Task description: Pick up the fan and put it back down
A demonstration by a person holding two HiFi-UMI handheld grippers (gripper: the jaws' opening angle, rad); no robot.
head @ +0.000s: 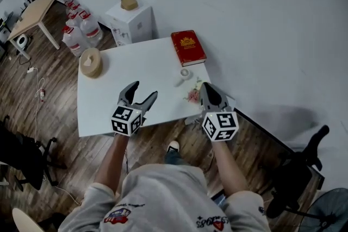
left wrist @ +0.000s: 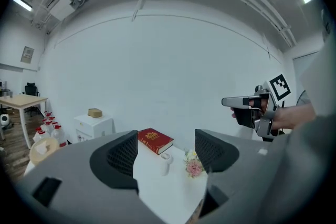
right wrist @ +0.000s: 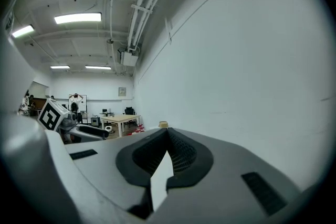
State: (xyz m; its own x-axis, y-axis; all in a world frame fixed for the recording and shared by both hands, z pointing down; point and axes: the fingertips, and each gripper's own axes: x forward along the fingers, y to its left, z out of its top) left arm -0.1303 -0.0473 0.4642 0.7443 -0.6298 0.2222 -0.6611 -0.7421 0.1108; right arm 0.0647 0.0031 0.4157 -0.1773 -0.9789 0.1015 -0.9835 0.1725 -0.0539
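Observation:
A small white fan (head: 185, 74) stands on the white table (head: 125, 70), just in front of the red book. In the left gripper view the fan (left wrist: 166, 160) shows between the jaws, farther out on the table. My left gripper (head: 144, 89) hovers over the table's near half, open and empty, to the left of the fan. My right gripper (head: 206, 86) is held at the table's near right corner, shut with nothing in it; its jaws meet in its own view (right wrist: 167, 135). The right gripper (left wrist: 247, 104) also appears from the side in the left gripper view.
A red book (head: 188, 47) lies at the table's far right corner, and a small bunch of flowers (head: 193, 96) lies near the right gripper. A beige roll (head: 90, 62) sits at the left edge. Beyond the table are a white cabinet (head: 130, 22), water bottles (head: 79, 30) and a wooden desk (head: 32, 11).

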